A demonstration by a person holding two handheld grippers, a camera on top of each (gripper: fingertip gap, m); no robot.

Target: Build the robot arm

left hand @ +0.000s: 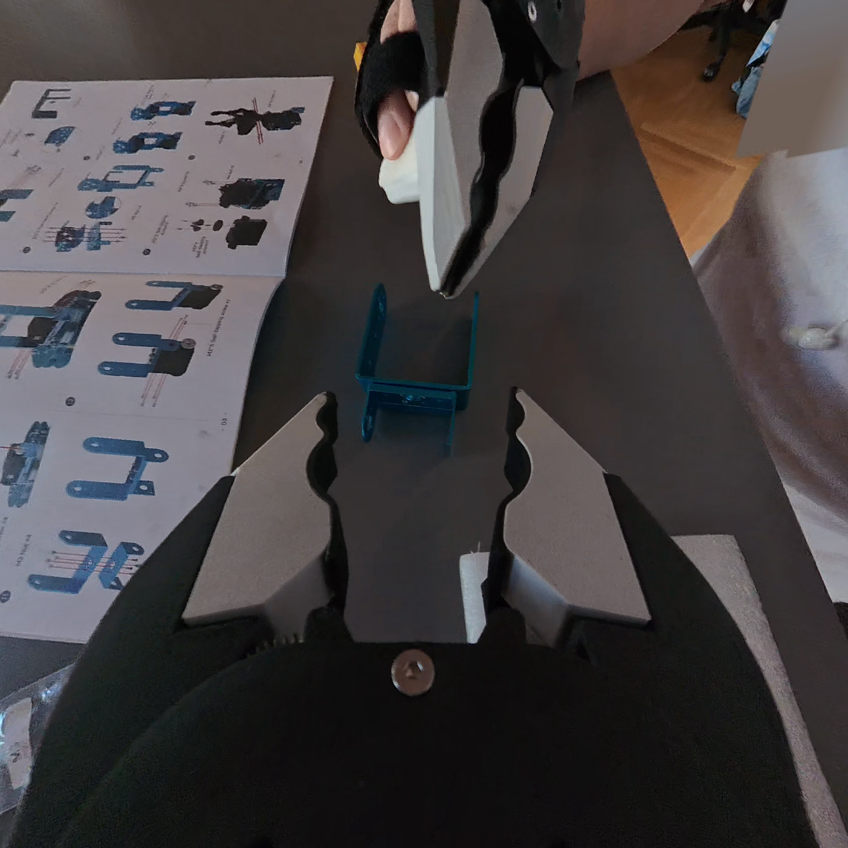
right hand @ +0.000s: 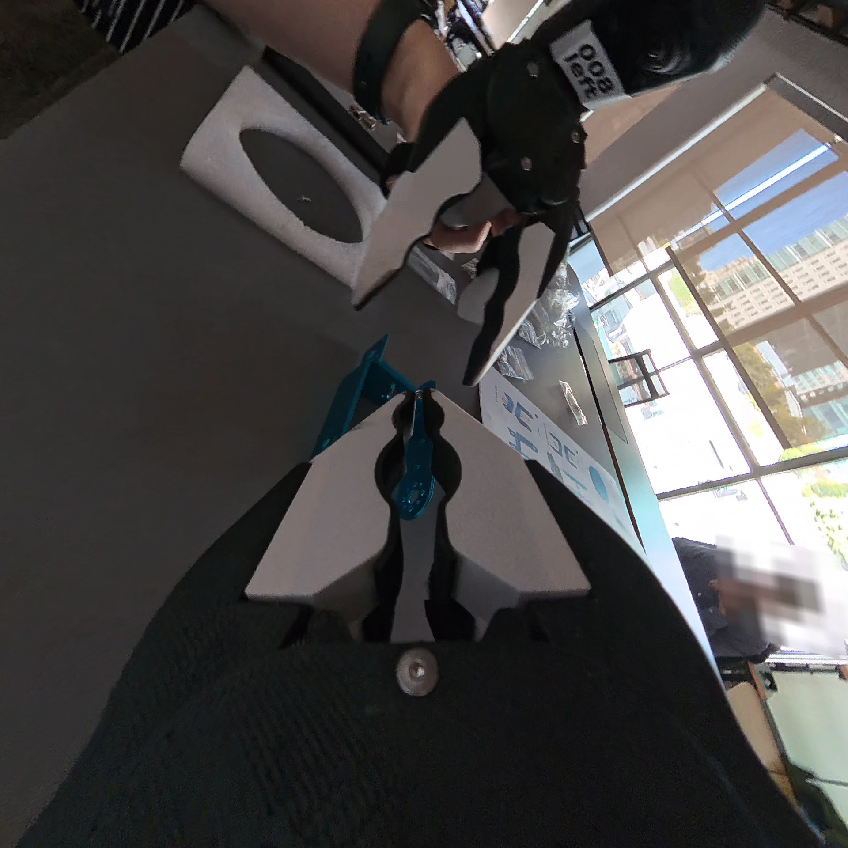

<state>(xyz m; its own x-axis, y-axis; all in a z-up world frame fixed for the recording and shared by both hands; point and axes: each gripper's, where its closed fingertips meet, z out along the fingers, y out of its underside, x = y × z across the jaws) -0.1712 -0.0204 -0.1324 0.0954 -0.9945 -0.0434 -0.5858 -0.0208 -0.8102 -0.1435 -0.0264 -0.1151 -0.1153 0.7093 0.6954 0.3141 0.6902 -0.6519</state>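
Note:
A blue metal U-bracket assembly (left hand: 415, 367) stands on the dark table (left hand: 573, 344), two brackets joined back to back. My left gripper (left hand: 420, 397) is open and empty, its tips on either side of the bracket's near end without touching it. My right gripper (left hand: 445, 291) comes down from above, shut on a tiny silver screw (right hand: 419, 392) at its tips, just above the gap between the bracket's far arms. In the right wrist view the bracket (right hand: 358, 404) shows past and between my right gripper's (right hand: 420, 393) fingers. The open left gripper (right hand: 413, 342) is beyond it.
An open instruction booklet (left hand: 137, 275) lies to the left of the bracket. A white foam block with an oval cut-out (right hand: 275, 192) lies by the left gripper. Clear bags of small parts (right hand: 546, 312) lie near the booklet. The table's right edge (left hand: 679, 238) drops to a wooden floor. My hands' fingertips stand some 4 cm from each other.

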